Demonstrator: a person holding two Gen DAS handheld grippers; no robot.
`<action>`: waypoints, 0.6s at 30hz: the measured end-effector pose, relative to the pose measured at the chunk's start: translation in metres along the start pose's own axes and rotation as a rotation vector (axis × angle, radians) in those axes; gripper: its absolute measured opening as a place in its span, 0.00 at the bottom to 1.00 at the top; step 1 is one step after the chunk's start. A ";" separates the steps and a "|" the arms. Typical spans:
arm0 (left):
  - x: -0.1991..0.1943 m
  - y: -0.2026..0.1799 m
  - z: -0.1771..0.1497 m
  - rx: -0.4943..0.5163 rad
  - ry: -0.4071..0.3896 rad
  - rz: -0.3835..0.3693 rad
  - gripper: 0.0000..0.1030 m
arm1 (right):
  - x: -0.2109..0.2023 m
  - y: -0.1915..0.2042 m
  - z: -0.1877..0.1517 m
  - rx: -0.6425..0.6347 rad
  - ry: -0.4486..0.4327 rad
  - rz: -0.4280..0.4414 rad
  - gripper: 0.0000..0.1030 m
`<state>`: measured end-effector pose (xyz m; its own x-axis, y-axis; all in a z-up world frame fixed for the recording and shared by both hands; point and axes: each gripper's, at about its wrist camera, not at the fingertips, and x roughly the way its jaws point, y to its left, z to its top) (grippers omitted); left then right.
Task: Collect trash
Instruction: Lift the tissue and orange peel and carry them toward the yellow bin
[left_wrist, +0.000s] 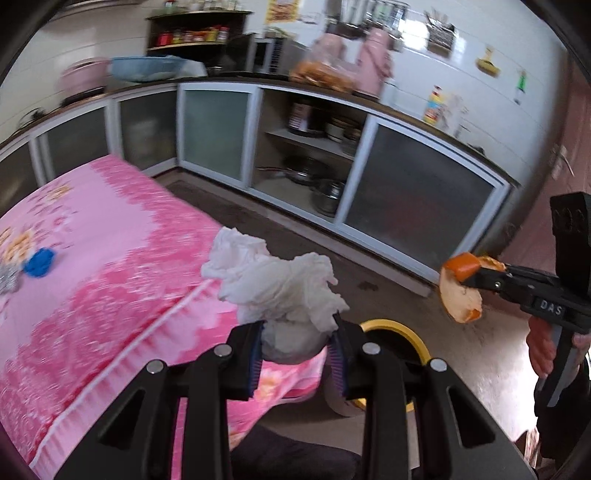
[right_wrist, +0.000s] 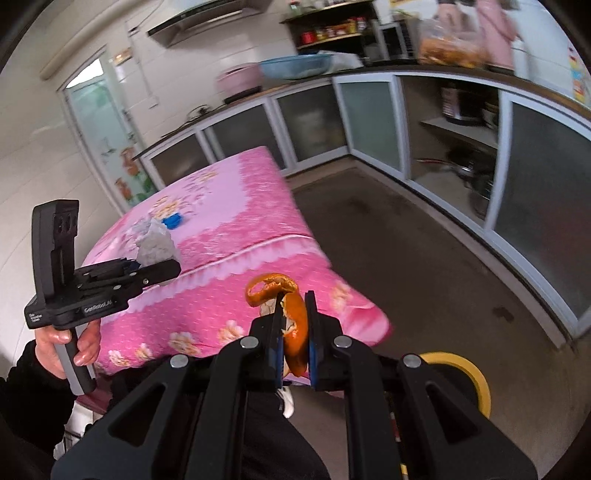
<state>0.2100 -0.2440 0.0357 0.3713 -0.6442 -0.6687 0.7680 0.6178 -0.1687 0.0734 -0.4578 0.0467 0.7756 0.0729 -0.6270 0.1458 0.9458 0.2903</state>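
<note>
Left wrist view: one crumpled tissue (left_wrist: 275, 280), one orange peel (left_wrist: 461, 288).

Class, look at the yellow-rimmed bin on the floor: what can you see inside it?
Only part of the yellow rim shows. The bin's inside looks dark, and the right gripper, holding orange peel, covers most of it. Whether it holds any trash cannot be seen.

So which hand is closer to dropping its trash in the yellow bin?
Probably the left. Its gripper, shut on the tissue, has the bin right behind its jaws. The right gripper, with the orange peel, has the bin off to the side.
</note>
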 end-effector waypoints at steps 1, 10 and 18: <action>0.005 -0.007 0.001 0.011 0.007 -0.014 0.28 | -0.002 -0.006 -0.003 0.007 -0.001 -0.015 0.09; 0.055 -0.077 0.000 0.116 0.076 -0.127 0.28 | -0.025 -0.074 -0.038 0.108 0.003 -0.149 0.09; 0.099 -0.121 -0.009 0.174 0.152 -0.185 0.28 | -0.031 -0.119 -0.067 0.182 0.027 -0.227 0.09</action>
<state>0.1495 -0.3782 -0.0167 0.1447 -0.6556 -0.7411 0.8981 0.4014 -0.1797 -0.0094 -0.5514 -0.0172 0.6944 -0.1240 -0.7088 0.4236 0.8667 0.2633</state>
